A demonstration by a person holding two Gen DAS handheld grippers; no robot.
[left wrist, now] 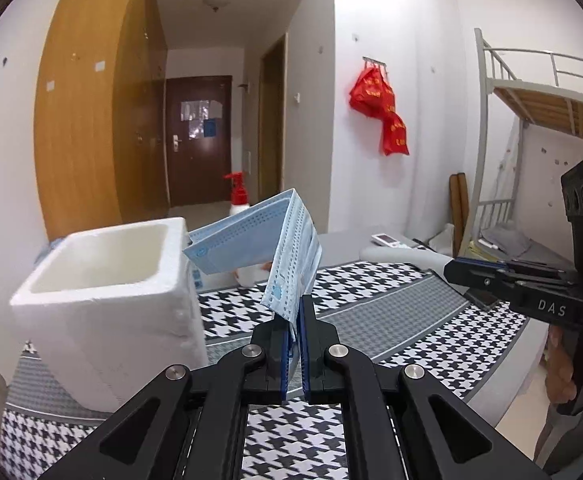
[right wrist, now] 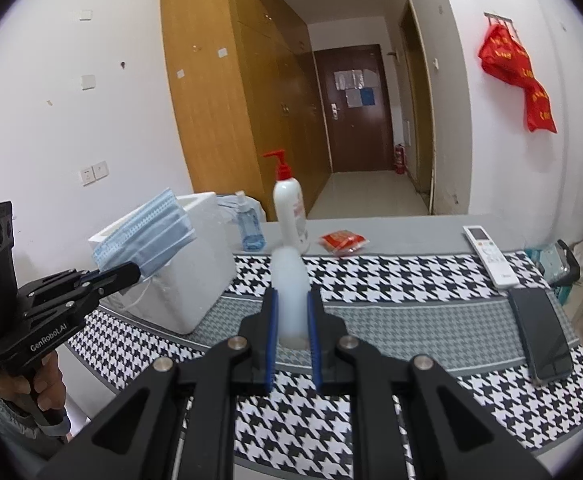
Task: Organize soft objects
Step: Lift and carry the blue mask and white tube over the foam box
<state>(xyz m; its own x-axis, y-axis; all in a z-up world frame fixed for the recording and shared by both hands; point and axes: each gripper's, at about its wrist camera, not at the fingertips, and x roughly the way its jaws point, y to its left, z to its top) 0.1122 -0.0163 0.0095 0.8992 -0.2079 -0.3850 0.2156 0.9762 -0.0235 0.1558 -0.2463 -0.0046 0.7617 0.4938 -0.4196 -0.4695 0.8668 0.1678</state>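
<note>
Left wrist view shows the left gripper [left wrist: 295, 320] with its jaws clamped on the lower edge of a stack of blue face masks [left wrist: 259, 240], which stand up from the jaws and fold over toward the white foam box [left wrist: 103, 280]. That box sits open-topped at the left end of the bench [left wrist: 391, 320], on a black-and-white houndstooth cloth [left wrist: 431, 360]. From the right wrist view, the same masks [right wrist: 147, 232] hang in the air just in front of the foam box [right wrist: 187, 288], above the bench's left edge, and a hand [right wrist: 39, 384] grips the tool's handle below.

The right gripper [right wrist: 293, 320] has its jaws closed on a soft white translucent object [right wrist: 289, 292], blurred, held upright between the blue pads above the cloth [right wrist: 411, 280].

Along the far edge of the bench [right wrist: 411, 228] stand a white pump bottle [right wrist: 289, 208] with a red top and a small blue bottle [right wrist: 249, 228], with a red packet [right wrist: 343, 242] beside them. Toward the right end lie a white remote [right wrist: 489, 256] and a dark phone [right wrist: 543, 336].
</note>
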